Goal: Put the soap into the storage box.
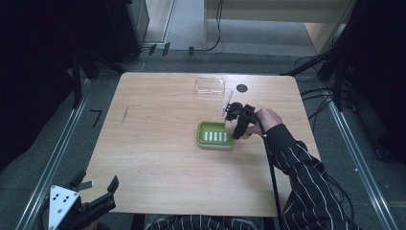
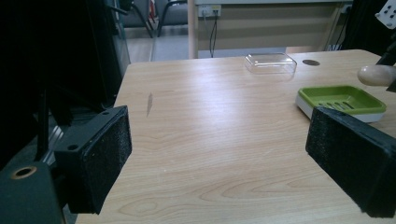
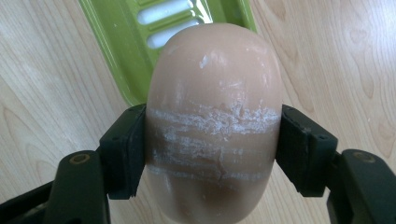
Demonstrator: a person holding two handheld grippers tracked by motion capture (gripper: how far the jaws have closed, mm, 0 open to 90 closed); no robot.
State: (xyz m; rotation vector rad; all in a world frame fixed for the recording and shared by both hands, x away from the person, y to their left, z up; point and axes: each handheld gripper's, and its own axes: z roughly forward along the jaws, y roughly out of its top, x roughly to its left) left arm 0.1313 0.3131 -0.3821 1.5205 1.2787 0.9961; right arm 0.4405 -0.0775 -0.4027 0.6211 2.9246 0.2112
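Right tool (image 3: 212, 144) around one soap bar (image 3: 215, 112), above one green dish (image 3: 140, 42).

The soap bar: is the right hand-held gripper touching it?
Touching. The right gripper view shows both jaws of the right hand-held gripper pressed against the soap bar.

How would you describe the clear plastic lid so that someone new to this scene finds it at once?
Look at the far edge of the wooden table. The clear plastic lid lies there, beyond the green soap dish, beside a small dark hole. It alone is transparent.
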